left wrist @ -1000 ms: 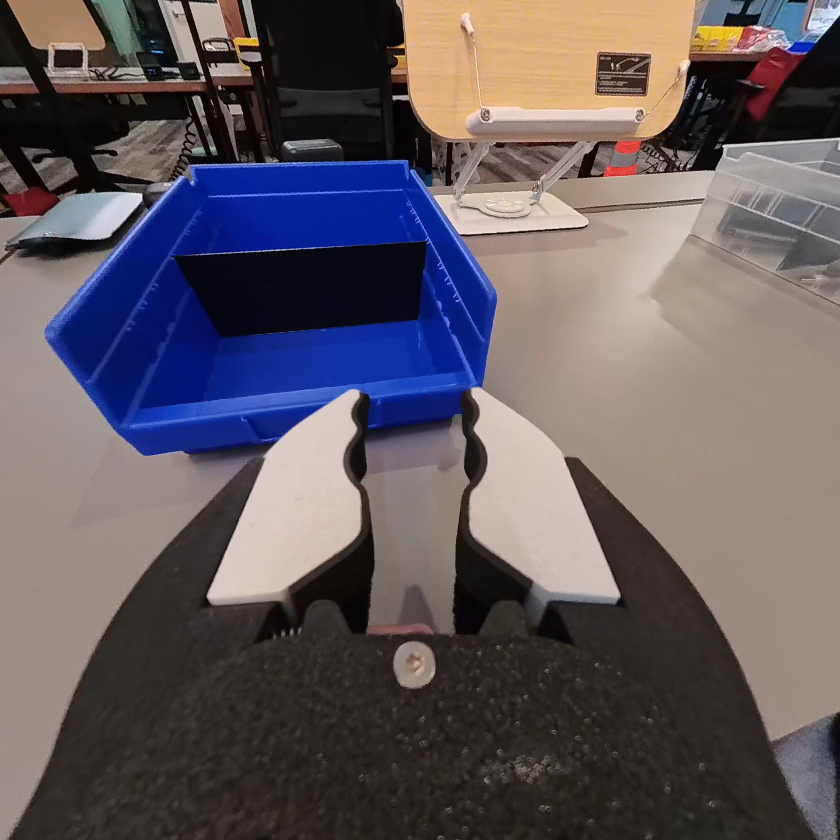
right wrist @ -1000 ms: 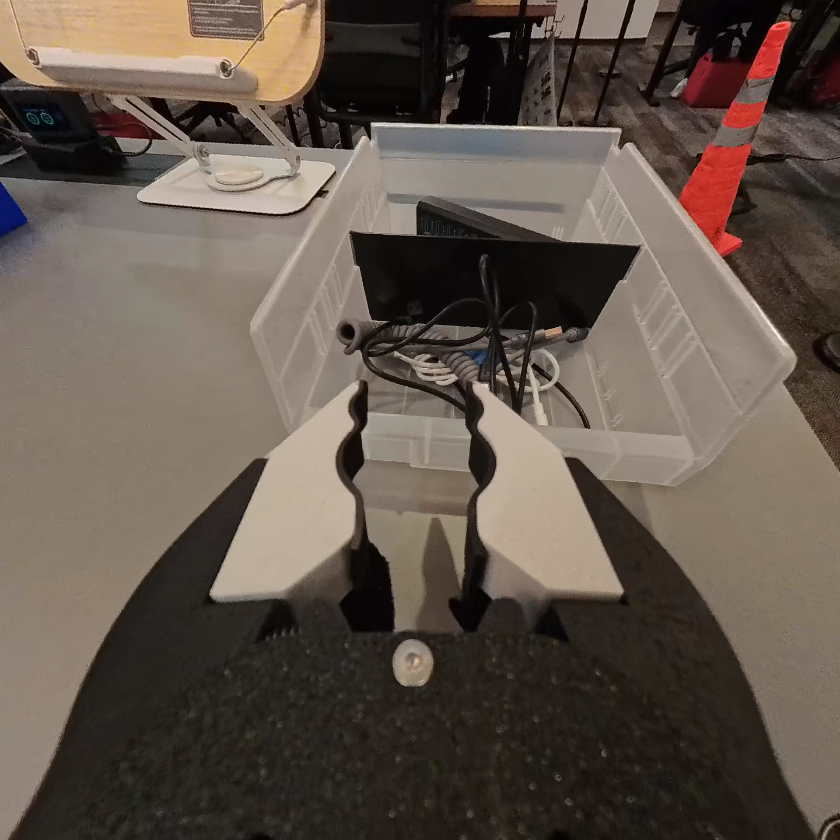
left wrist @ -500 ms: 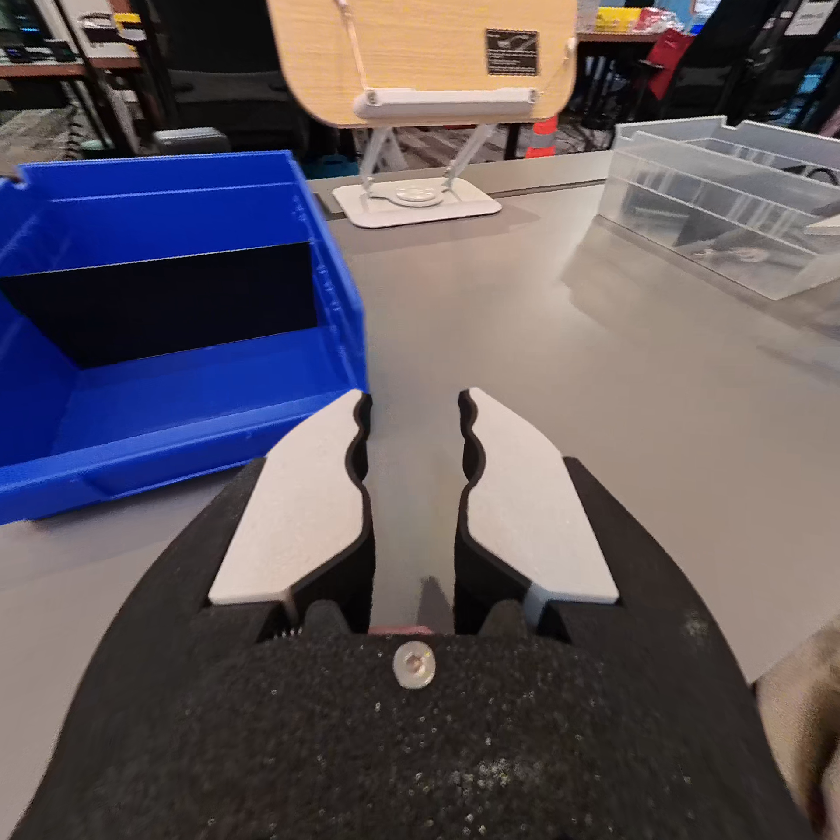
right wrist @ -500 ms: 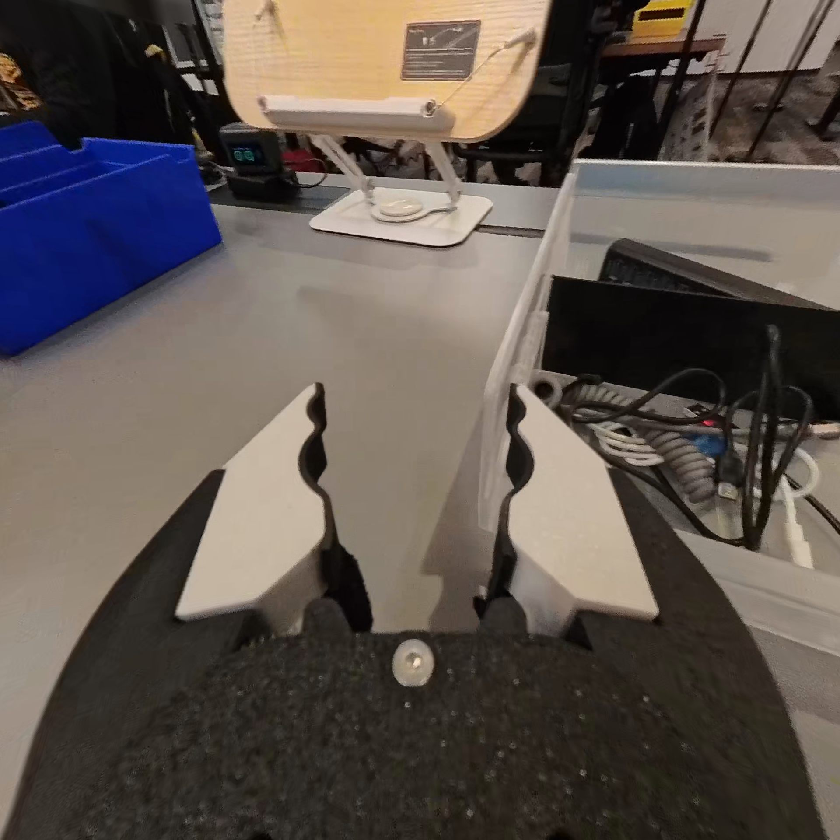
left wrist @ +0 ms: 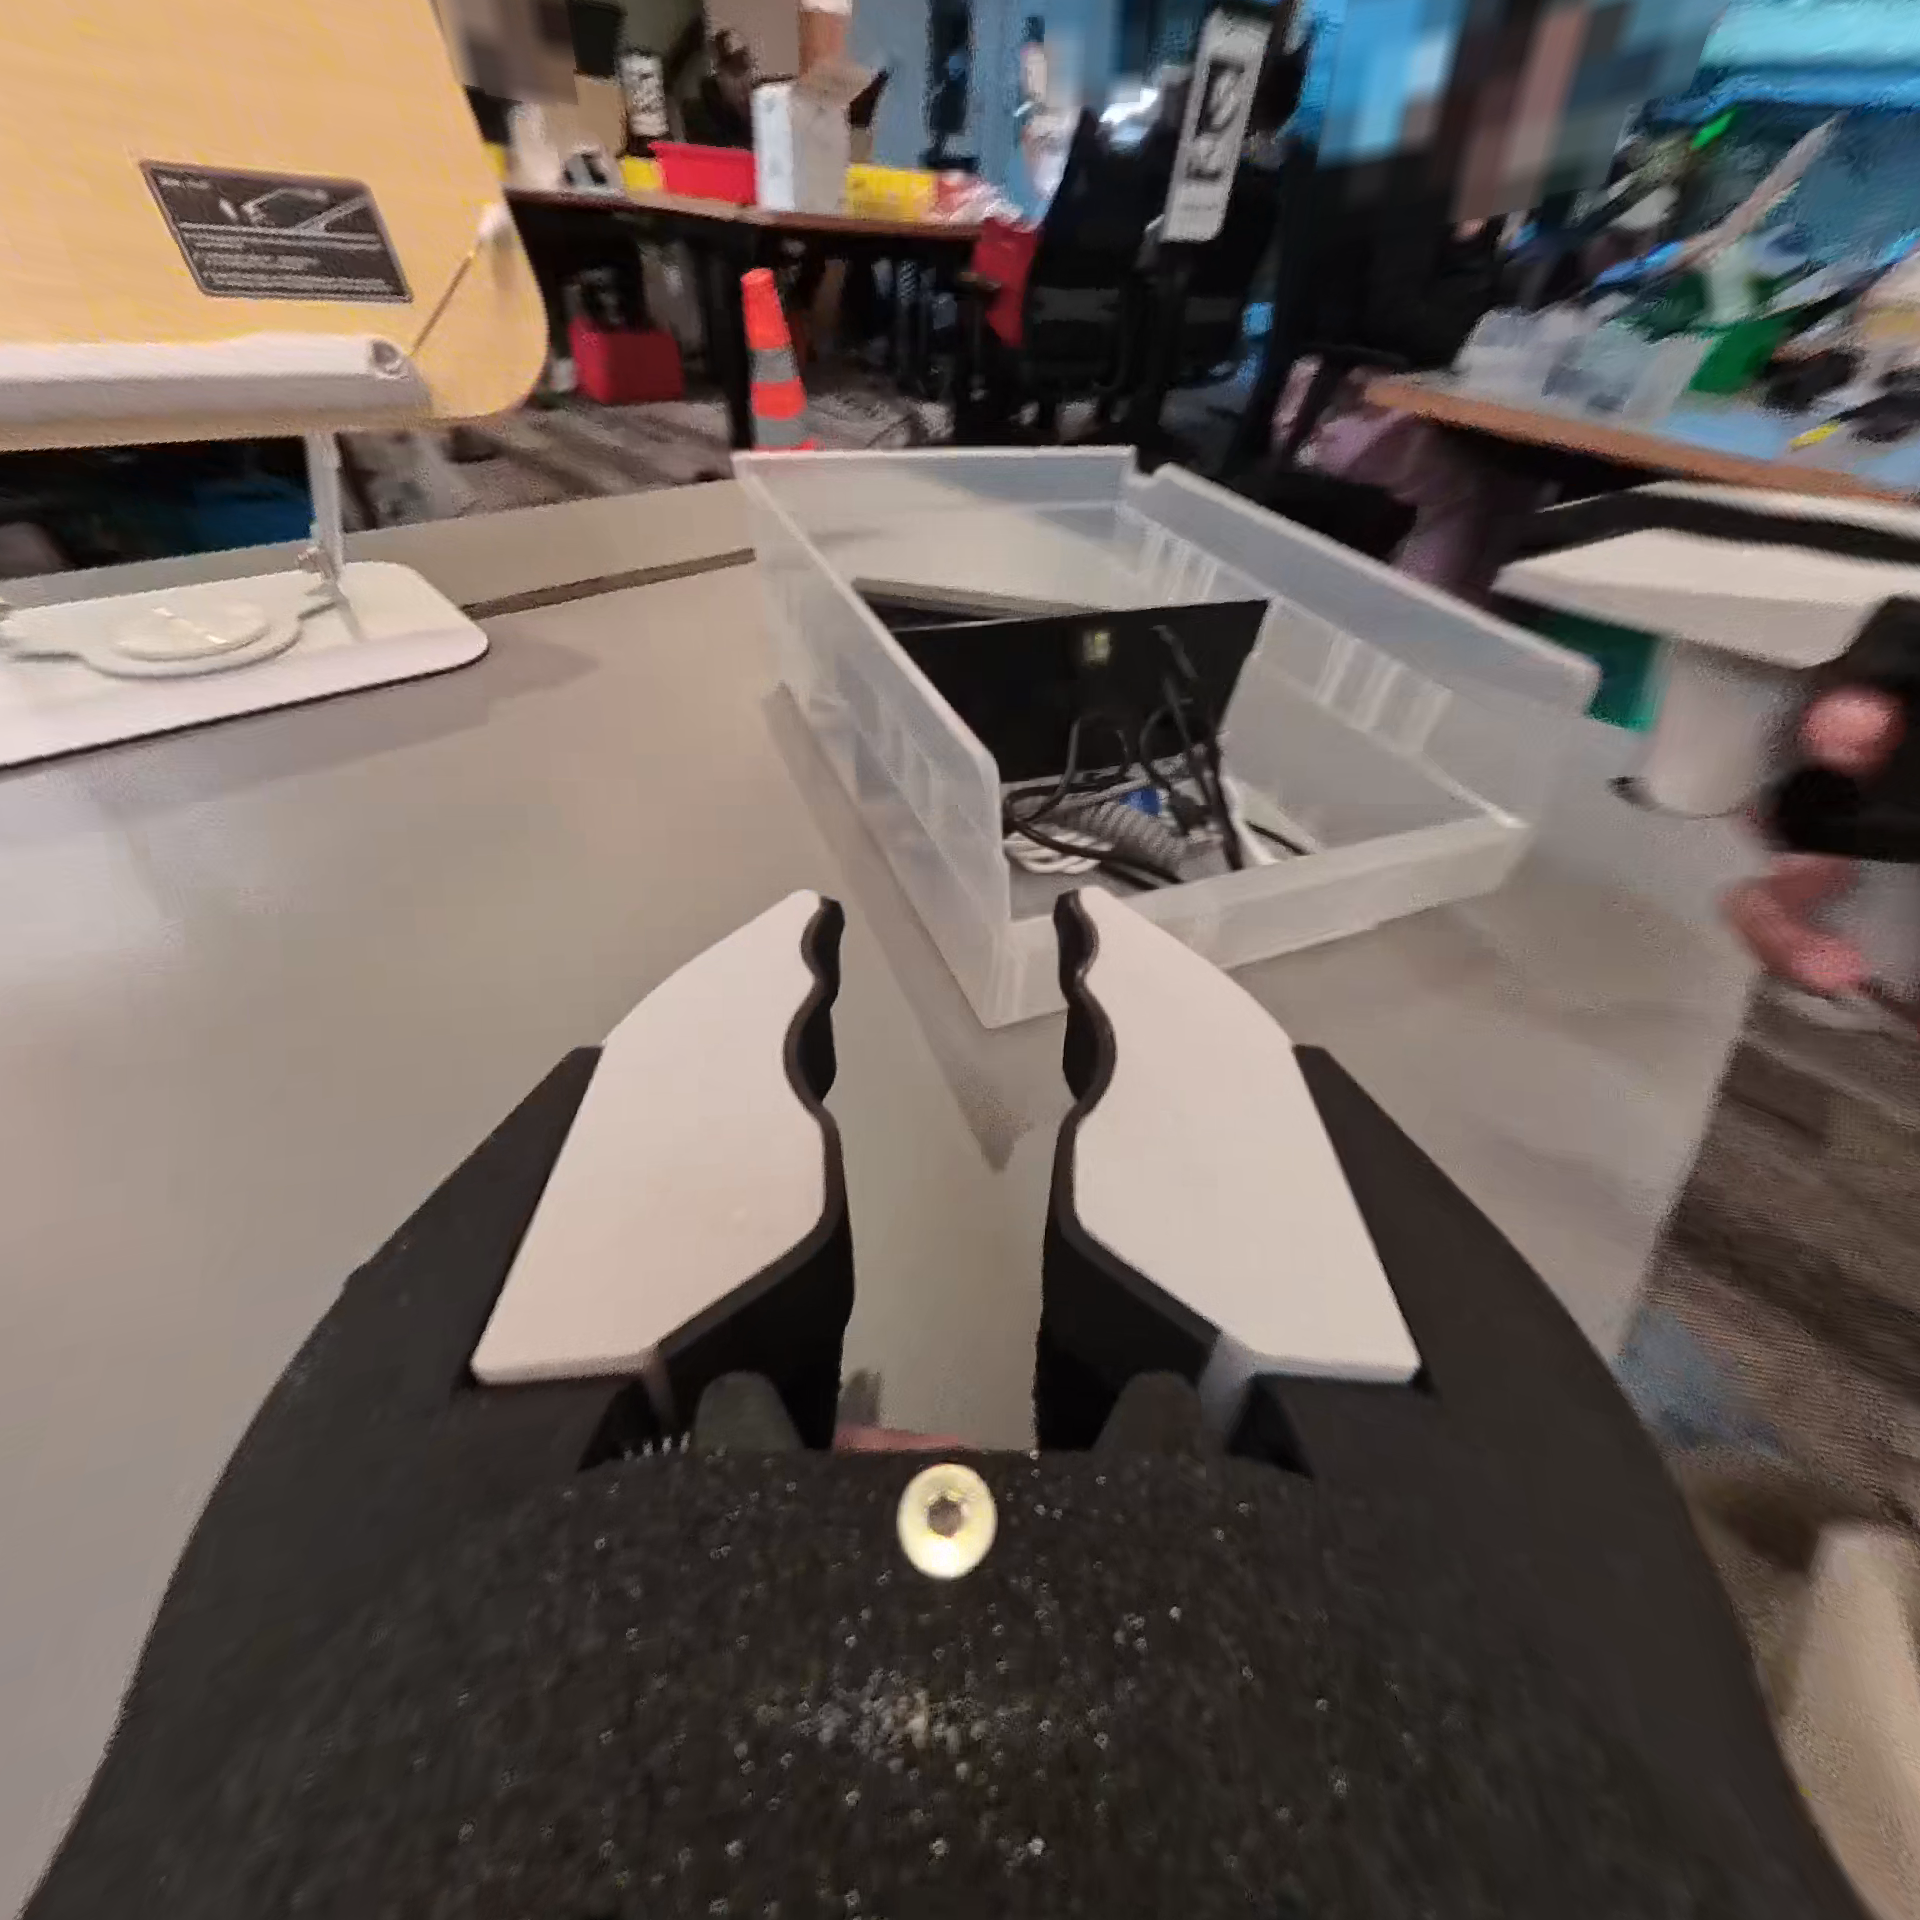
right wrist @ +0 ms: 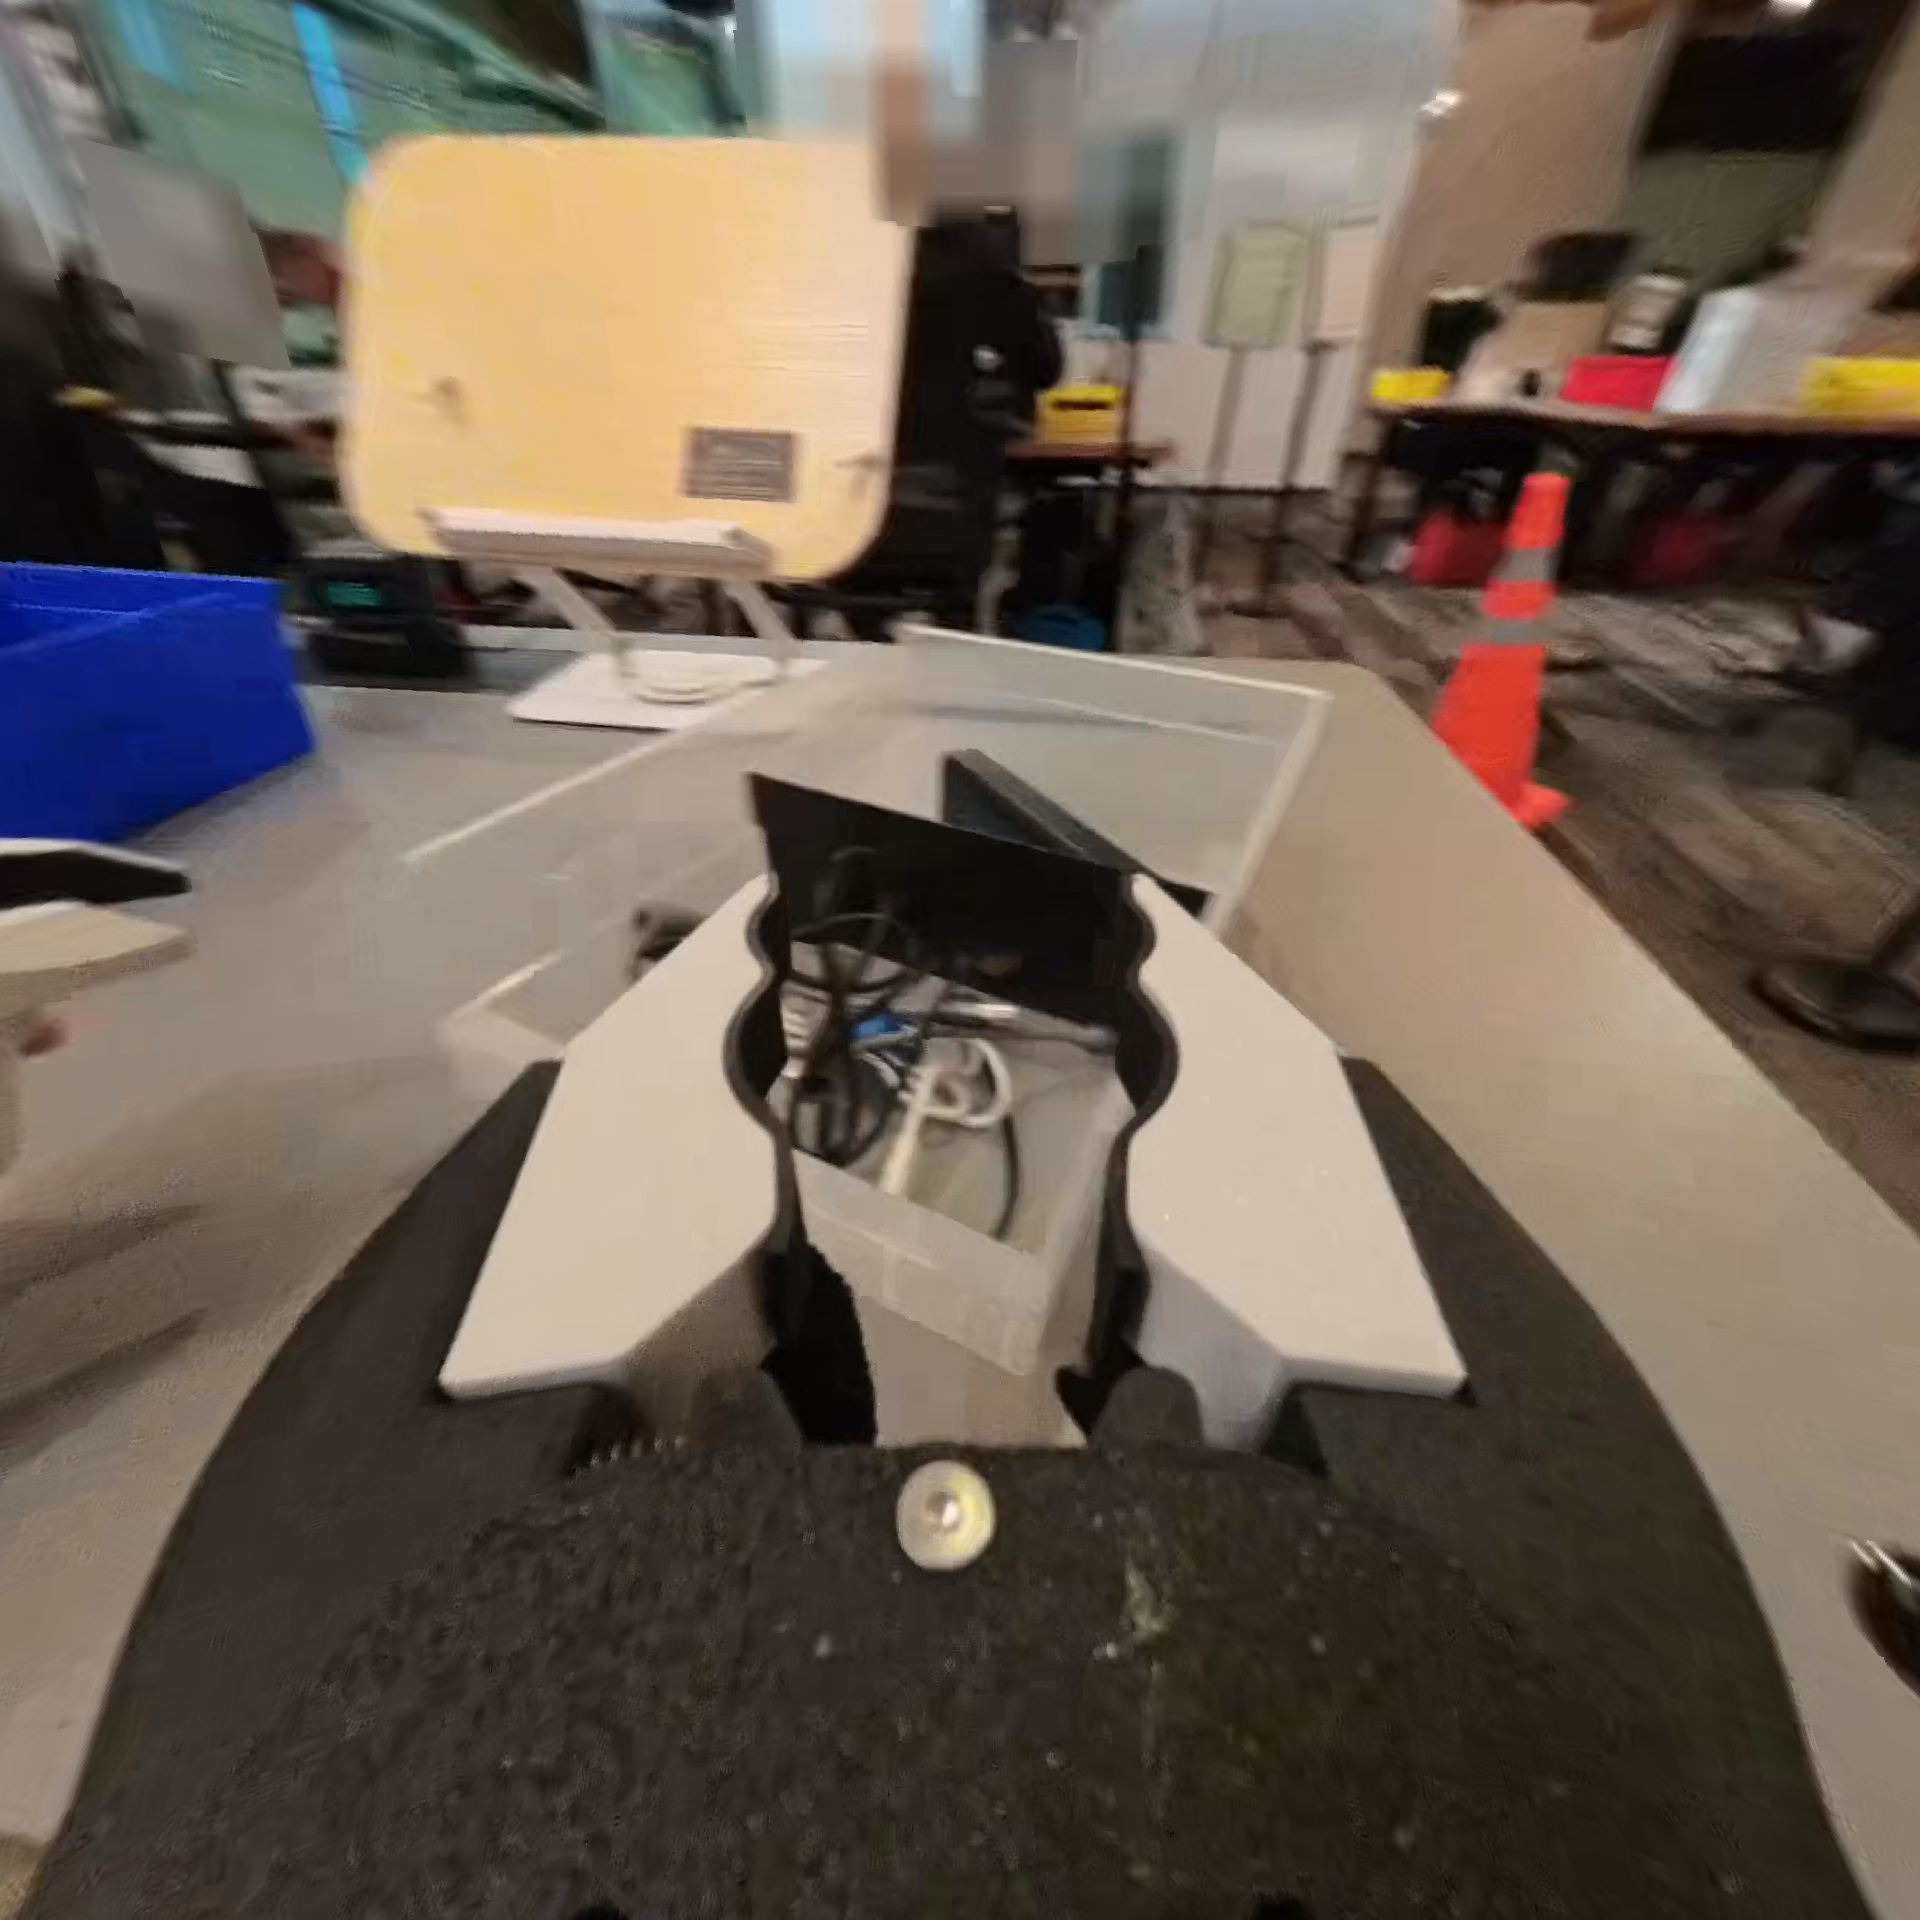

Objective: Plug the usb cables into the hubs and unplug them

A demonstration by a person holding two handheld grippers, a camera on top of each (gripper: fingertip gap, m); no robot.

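Note:
A clear plastic bin [left wrist: 904, 748] stands on the grey table and holds a tangle of black, white and grey usb cables [left wrist: 1122, 821] in front of a black divider [left wrist: 1070, 675]. My left gripper [left wrist: 945, 914] is open and empty, just short of the bin's near corner. My right gripper [right wrist: 951, 894] is open wide and empty, raised over the bin's front wall [right wrist: 956, 1288], with the cables [right wrist: 914, 1091] showing between its fingers. A dark flat device [right wrist: 1029, 821] leans behind the divider [right wrist: 935, 904]. The other gripper shows blurred at the right edge of the left wrist view [left wrist: 1704, 623].
A wooden tablet stand [left wrist: 208, 208] on a white base [left wrist: 208, 644] stands at the back of the table. A blue bin [right wrist: 135, 707] sits at the left in the right wrist view. An orange cone [right wrist: 1507, 665] stands on the floor beyond the table's right edge.
My left gripper has swung right, from the blue bin to the clear bin. My right gripper has opened wider, lifted and come back over the clear bin's cables.

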